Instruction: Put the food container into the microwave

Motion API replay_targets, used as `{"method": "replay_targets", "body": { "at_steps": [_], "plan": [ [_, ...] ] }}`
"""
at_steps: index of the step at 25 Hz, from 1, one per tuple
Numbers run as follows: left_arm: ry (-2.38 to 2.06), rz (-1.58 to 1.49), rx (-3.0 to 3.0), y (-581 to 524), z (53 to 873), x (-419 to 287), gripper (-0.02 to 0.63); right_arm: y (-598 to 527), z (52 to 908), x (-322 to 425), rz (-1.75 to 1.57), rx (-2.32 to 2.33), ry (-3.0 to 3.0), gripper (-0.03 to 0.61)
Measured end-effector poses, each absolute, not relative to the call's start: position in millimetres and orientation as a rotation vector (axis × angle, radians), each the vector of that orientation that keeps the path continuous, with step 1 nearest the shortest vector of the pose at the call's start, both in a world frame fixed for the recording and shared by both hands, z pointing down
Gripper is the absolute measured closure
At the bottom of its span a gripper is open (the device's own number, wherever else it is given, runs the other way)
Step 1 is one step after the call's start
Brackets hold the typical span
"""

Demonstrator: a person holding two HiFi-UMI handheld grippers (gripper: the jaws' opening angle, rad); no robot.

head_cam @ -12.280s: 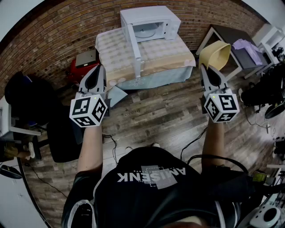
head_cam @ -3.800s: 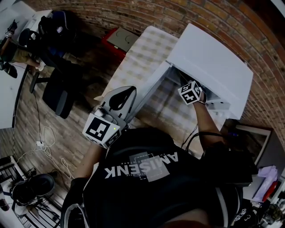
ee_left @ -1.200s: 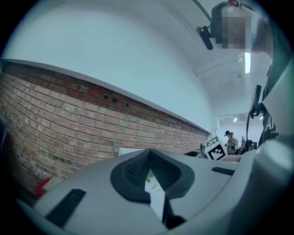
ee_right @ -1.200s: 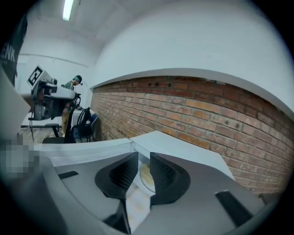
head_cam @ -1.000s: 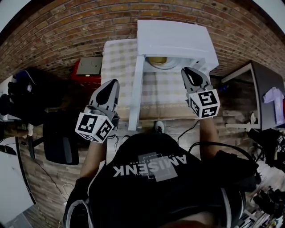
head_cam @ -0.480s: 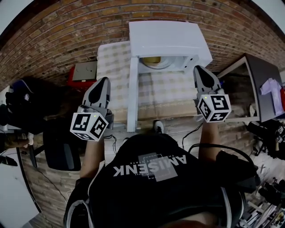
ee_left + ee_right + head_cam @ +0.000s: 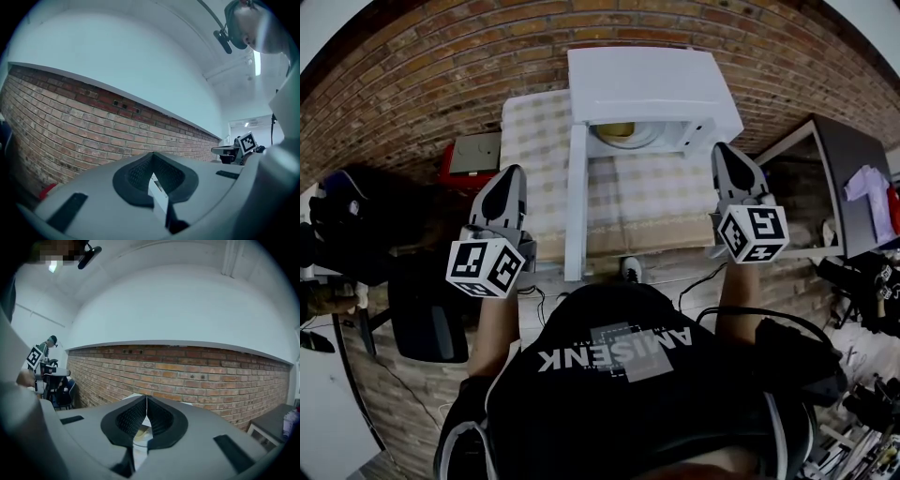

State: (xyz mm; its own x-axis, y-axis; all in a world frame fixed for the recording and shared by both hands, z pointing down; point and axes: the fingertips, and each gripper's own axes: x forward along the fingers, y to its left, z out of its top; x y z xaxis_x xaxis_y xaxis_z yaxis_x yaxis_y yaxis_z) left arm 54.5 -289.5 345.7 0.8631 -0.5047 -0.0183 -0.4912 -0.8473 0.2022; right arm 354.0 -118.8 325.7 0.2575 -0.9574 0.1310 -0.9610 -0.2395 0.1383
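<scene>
**Status**
- Yellow food container (image 7: 617, 129): inside the white box-type microwave (image 7: 649, 82), on the pale round turntable (image 7: 633, 141) in the cavity. Both claws are outside the cavity.
- White microwave door (image 7: 575, 202): wide open, swung out toward the person, seen edge-on in head view.
- The microwave stands on the counter w/ beige checked cloth (image 7: 656, 202), against the red-brick wall (image 7: 441, 84).

**L claw** (image 7: 513, 172) (grey, marker cube at rear)
- Clenched: jaw tips meet, nothing gripped.
- Pos.: over the counter's left part, left of the open door and apart from it.
- Points approx. level toward the brick wall.

**R claw** (image 7: 725, 150) (same type)
- Jaws have just been closing and are now clenched. Tips are in contact w/ nothing between them.
- Pos.: just beside the microwave's front right corner. Contact w/ the housing can't be told.

**Misc.**
- Red box w/ grey top (image 7: 474, 152): left of the counter, by the wall.
- Dark table (image 7: 853, 178): to the right.
</scene>
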Motion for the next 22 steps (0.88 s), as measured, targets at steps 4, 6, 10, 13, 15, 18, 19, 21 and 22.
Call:
{"method": "replay_targets", "body": {
  "at_steps": [4,6,10,13,15,18,19,21,22],
  "plan": [
    [-0.771,-0.096,2.840,-291,347,54,0.601,-122,322,351,0.009,2.328,-1.818,0.537],
    [-0.781,-0.099,2.837,-293,347,53,0.601,-124,321,351,0.005,2.322,-1.826,0.537],
    [-0.796,-0.100,2.833,-295,348,52,0.601,-127,320,350,-0.002,2.306,-1.835,0.537],
    [-0.796,-0.096,2.831,-295,347,52,0.601,-129,318,350,-0.013,2.300,-1.827,0.537],
    [-0.802,-0.096,2.829,-296,347,52,0.601,-132,317,349,-0.018,2.290,-1.833,0.538],
    [-0.814,-0.099,2.828,-298,346,51,0.601,-136,315,348,-0.028,2.283,-1.842,0.537],
    [-0.819,-0.099,2.827,-298,346,50,0.601,-136,314,348,-0.032,2.280,-1.844,0.538],
    [-0.836,-0.095,2.822,-299,347,47,0.601,-138,314,346,-0.036,2.274,-1.851,0.538],
    [-0.847,-0.091,2.819,-299,347,44,0.601,-139,314,345,-0.035,2.270,-1.856,0.538]
  ]
}}
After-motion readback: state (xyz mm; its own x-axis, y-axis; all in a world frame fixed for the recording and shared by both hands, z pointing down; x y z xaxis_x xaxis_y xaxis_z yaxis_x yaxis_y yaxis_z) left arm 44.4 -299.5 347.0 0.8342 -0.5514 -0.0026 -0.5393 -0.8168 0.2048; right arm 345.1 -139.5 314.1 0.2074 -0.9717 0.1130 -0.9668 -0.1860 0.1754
